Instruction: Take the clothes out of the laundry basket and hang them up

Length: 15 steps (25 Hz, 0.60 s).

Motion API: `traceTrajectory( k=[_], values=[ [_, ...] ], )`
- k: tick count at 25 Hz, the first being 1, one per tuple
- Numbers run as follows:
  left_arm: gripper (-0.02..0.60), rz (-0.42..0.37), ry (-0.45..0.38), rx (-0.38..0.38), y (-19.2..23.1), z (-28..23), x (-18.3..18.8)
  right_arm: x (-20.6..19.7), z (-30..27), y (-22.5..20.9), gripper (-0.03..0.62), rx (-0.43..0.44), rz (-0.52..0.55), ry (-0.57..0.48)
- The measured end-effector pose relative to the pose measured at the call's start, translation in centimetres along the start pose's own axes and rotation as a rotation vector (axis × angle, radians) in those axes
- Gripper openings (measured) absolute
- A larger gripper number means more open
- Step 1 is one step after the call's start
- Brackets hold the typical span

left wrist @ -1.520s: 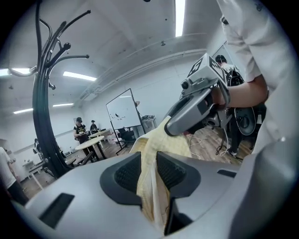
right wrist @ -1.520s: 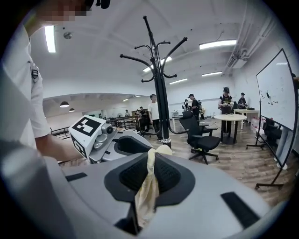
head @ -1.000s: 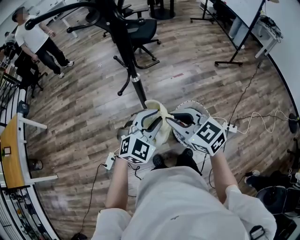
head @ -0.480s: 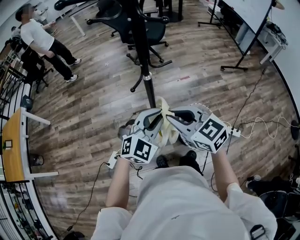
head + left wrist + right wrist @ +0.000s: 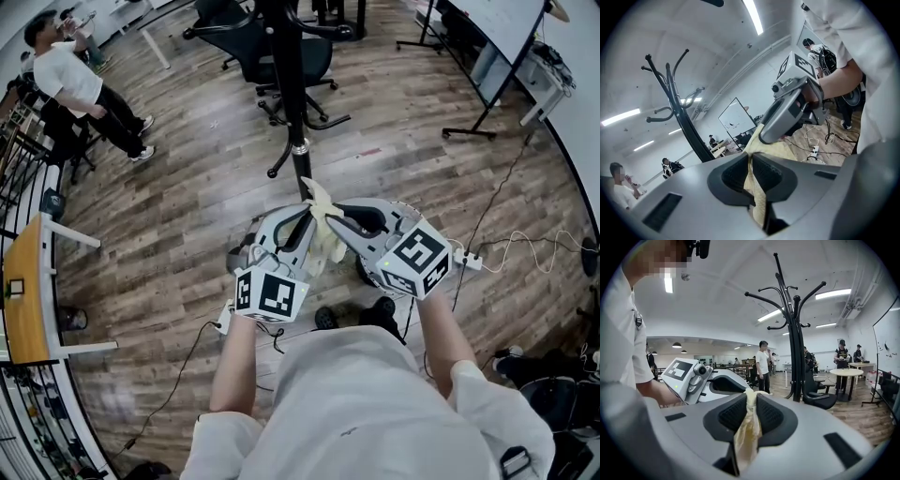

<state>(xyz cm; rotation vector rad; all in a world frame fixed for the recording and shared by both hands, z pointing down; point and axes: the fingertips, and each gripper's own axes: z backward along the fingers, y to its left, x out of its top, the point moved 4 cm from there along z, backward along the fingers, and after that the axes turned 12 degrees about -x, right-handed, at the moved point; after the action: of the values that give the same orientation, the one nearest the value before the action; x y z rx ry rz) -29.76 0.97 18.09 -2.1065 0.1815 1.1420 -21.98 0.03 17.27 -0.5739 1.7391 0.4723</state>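
my left gripper (image 5: 300, 217) pinches the pale yellow cloth (image 5: 317, 201) between its pads, its jaws having just been closing on it. my right gripper (image 5: 334, 221) grips the same cloth, its jaws having just opened slightly. the cloth sits bunched between both tips, near the black coat stand (image 5: 292, 103).

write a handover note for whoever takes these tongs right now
Left tongs: just closing, pinched on the yellow garment.
Right tongs: just easing open, same garment between the pads, apparently gripped.
Garment is held up between both, in front of the coat stand; basket not clearly visible.
Done: garment picked up.
To do: hang it on a stand hook.
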Motion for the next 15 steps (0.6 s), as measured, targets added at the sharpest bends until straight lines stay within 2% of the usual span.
traceTrajectory(
  k=[8, 10, 15],
  values=[
    [0.040, -0.026, -0.019, 0.034, 2.0, 2.5, 0.3, 0.9, -0.8, 0.3, 0.150, 0.032, 0.001, -0.051],
    [0.038, -0.027, -0.026, 0.041, 2.5, 2.9, 0.3, 0.6, -0.9, 0.2, 0.147, 0.043, 0.004, -0.054],
    [0.038, -0.007, -0.055, 0.062, 3.7, 3.8, 0.0, -0.9, -1.9, 0.0, 0.164, 0.043, 0.035, -0.003]
  ],
)
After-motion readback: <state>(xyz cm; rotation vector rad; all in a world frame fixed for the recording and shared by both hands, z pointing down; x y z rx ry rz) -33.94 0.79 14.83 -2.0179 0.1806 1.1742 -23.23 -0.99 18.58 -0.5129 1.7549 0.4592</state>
